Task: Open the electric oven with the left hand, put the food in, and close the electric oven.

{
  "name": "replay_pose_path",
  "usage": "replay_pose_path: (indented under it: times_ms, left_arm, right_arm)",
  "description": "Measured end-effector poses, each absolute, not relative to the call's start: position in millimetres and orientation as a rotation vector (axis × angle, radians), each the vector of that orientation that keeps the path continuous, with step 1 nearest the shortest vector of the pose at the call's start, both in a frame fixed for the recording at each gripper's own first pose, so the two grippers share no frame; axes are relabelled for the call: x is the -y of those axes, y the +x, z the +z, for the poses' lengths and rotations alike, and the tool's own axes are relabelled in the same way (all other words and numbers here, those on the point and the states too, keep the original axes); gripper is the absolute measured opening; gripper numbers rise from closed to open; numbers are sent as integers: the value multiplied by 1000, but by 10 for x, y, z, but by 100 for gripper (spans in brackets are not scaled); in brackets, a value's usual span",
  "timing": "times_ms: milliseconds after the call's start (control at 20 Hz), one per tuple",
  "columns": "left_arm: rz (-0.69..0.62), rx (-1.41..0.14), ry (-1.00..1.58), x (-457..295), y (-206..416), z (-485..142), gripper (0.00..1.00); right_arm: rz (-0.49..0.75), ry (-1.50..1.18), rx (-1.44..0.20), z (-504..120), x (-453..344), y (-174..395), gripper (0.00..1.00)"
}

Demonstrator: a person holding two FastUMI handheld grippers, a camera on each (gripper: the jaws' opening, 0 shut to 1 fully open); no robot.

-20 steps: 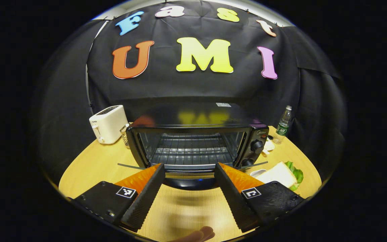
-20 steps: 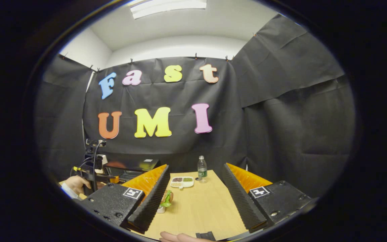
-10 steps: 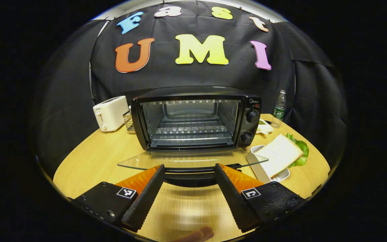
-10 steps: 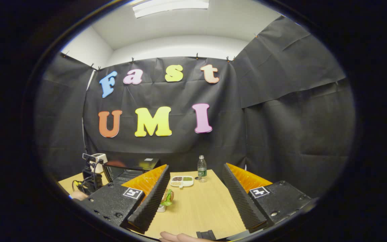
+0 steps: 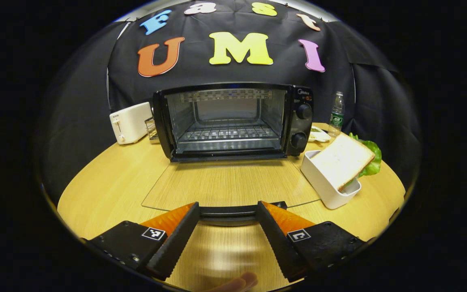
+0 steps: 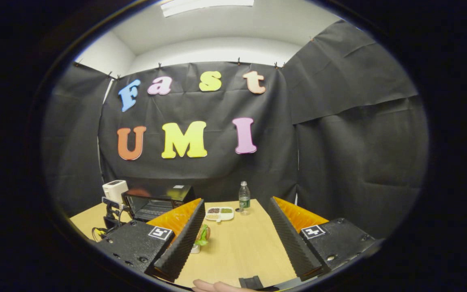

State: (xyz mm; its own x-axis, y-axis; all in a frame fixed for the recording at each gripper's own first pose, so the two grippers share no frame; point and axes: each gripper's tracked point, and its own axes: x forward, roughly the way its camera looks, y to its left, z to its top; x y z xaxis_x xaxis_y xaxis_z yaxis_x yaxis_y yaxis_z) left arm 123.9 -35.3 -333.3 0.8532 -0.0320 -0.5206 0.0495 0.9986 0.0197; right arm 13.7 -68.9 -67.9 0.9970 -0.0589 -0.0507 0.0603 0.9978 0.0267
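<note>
The black electric oven (image 5: pixel 233 119) stands open at the back of the table, its wire rack bare. Its glass door (image 5: pixel 229 182) lies folded down almost flat over the table. The door handle (image 5: pixel 241 210) runs across between the fingertips of my left gripper (image 5: pixel 227 207), whose jaws stand wide apart and do not clamp the bar. A sandwich (image 5: pixel 345 158) of white bread and lettuce leans in a white tub (image 5: pixel 324 188) right of the door. My right gripper (image 6: pixel 236 200) is open over the table with nothing in it; the oven (image 6: pixel 156 200) and sandwich (image 6: pixel 202 237) lie to its left.
A white toaster (image 5: pixel 130 121) sits left of the oven. A water bottle (image 5: pixel 336 113) and a small divided dish (image 5: pixel 318 135) stand to the oven's right near the back edge. The round wooden table (image 5: pixel 108 186) has bare room at front left.
The oven door has swung down from half open to nearly flat, and my left gripper has come down and back with its handle. The right gripper has barely moved.
</note>
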Motion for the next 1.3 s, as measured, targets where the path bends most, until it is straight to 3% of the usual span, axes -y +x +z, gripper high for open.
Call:
replay_pose_path:
  times_ms: [300,650,950,1300]
  left_arm:
    - [-63,-491,22,374,1188,-3102,93]
    - [-47,-296,10,222,946,-1969,93]
    - [-13,-157,18,106,581,-1158,93]
    - [44,-59,17,-120,359,-514,93]
  right_arm:
    - [-45,-7,-140,-815,685,466,96]
    - [68,12,-342,-1076,569,1144,96]
    - [247,112,-673,-1824,277,1795,100]
    - [464,280,-1051,-2689,-136,2270,91]
